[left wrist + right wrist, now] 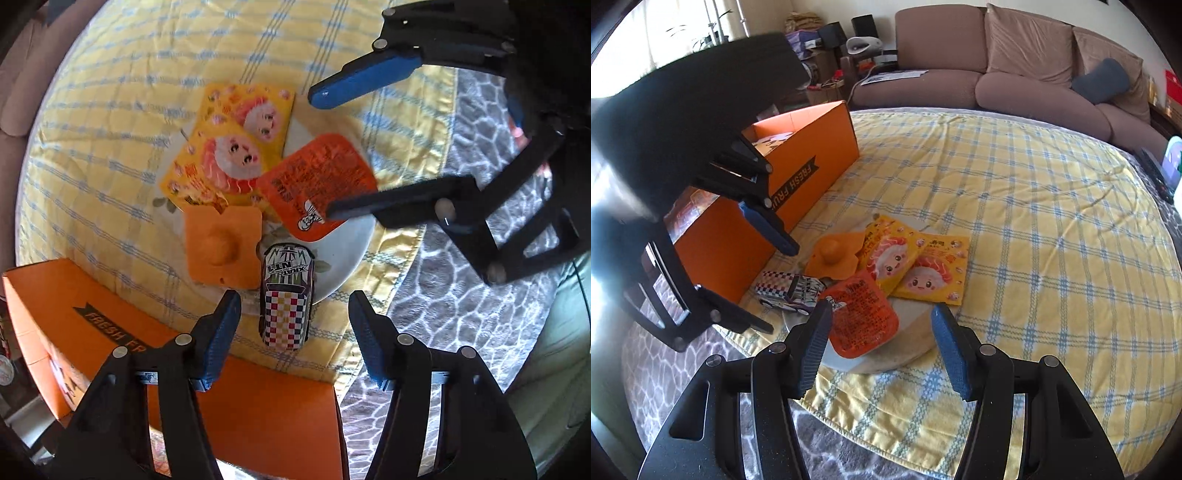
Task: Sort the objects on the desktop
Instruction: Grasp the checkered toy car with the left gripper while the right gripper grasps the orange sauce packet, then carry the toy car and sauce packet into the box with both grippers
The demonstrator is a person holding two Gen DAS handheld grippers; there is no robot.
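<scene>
1. Left tongs: pointing steeply down over the toy car, jaws apart, one finger on each side of the car, pads clear of it. Nothing grasped.
2. Right tongs: jaws spread, nothing gripped. They hang over the orange sauce tub; the left finger overlaps the tub's edge in the right wrist view, contact cannot be told.
3. Toy car: checkered roof, striped bonnet. It sits partly on the rim of the white plate, partly on the cloth, just beside the orange box.
4. White plate: on the desk near its front edge. It carries the sauce tub, two yellow snack packets overlapping each other, and an orange blister pack with a round dome.
5. Orange box: open-topped cardboard, lettered "FRESH FRU", standing at the desk's left edge as the right wrist view shows it.
6. Desk covering: yellow checked cloth with blue lines.
7. Surroundings: grey patterned rug below, brown sofa behind.
</scene>
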